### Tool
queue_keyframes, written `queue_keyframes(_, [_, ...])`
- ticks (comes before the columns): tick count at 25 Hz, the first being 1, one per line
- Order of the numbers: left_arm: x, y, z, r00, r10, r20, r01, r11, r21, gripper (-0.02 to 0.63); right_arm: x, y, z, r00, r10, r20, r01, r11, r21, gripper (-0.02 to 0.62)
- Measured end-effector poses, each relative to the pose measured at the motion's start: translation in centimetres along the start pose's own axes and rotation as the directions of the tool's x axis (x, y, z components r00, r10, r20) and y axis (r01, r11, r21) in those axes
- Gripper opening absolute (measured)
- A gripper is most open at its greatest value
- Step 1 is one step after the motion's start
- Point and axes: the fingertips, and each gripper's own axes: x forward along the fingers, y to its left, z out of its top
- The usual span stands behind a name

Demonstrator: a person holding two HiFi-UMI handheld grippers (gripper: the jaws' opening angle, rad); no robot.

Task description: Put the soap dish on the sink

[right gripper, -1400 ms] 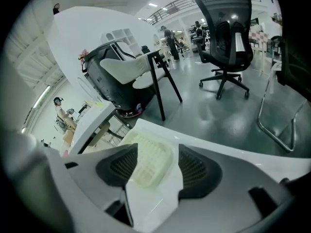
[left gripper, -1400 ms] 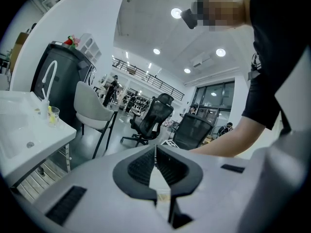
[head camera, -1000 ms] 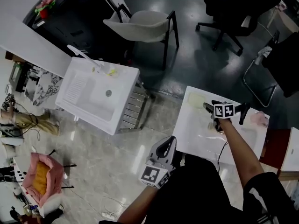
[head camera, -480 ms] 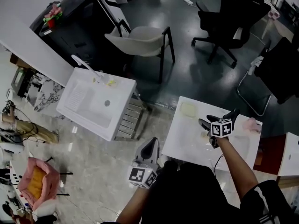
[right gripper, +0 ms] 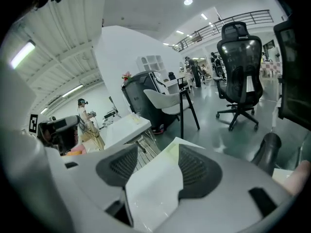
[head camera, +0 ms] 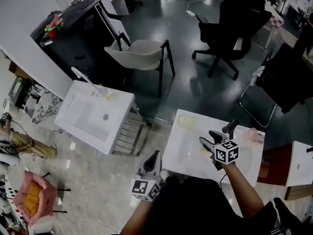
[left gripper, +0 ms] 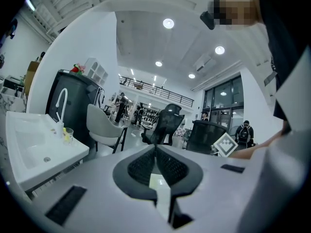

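Right gripper (head camera: 210, 139): jaws parted, empty; presumed dish (head camera: 186, 122) just beyond fingertips. Left gripper (head camera: 155, 156): clenched, empty. Risk: dish pushed off table (head camera: 178, 153) by a shallow approach.

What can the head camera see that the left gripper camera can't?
Only the head view shows the pale soap dish lying on the white table, and the pink basket on the floor. Only the left gripper view shows the ceiling lights. Both show the sink and the grey chair.
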Motion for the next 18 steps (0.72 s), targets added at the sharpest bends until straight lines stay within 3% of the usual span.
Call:
queue_keyframes(9, [2.3, -3.7, 0.9, 0.999, -0.033, 0.019, 0.033, 0.999, 0.008, 0.014, -7.0, 1.7, 2.5, 0.993, -0.015, 0.117, 0.014, 1.000, 0.005, 0.237])
queue_keyframes(13, [3.1, -6.0, 0.5, 0.999, -0.050, 0.011, 0.050, 0.999, 0.014, 0.014, -10.5, 1.7, 3.3, 0.978, -0.004, 0.208, -0.007, 0.998, 0.055, 0.138])
queue_keyframes(18, [3.6, -8.8, -1.0, 0.998, -0.052, 0.020, 0.051, 0.999, 0.018, 0.014, -14.0, 0.7, 3.3, 0.957, -0.018, 0.290, 0.016, 1.000, 0.009, 0.014])
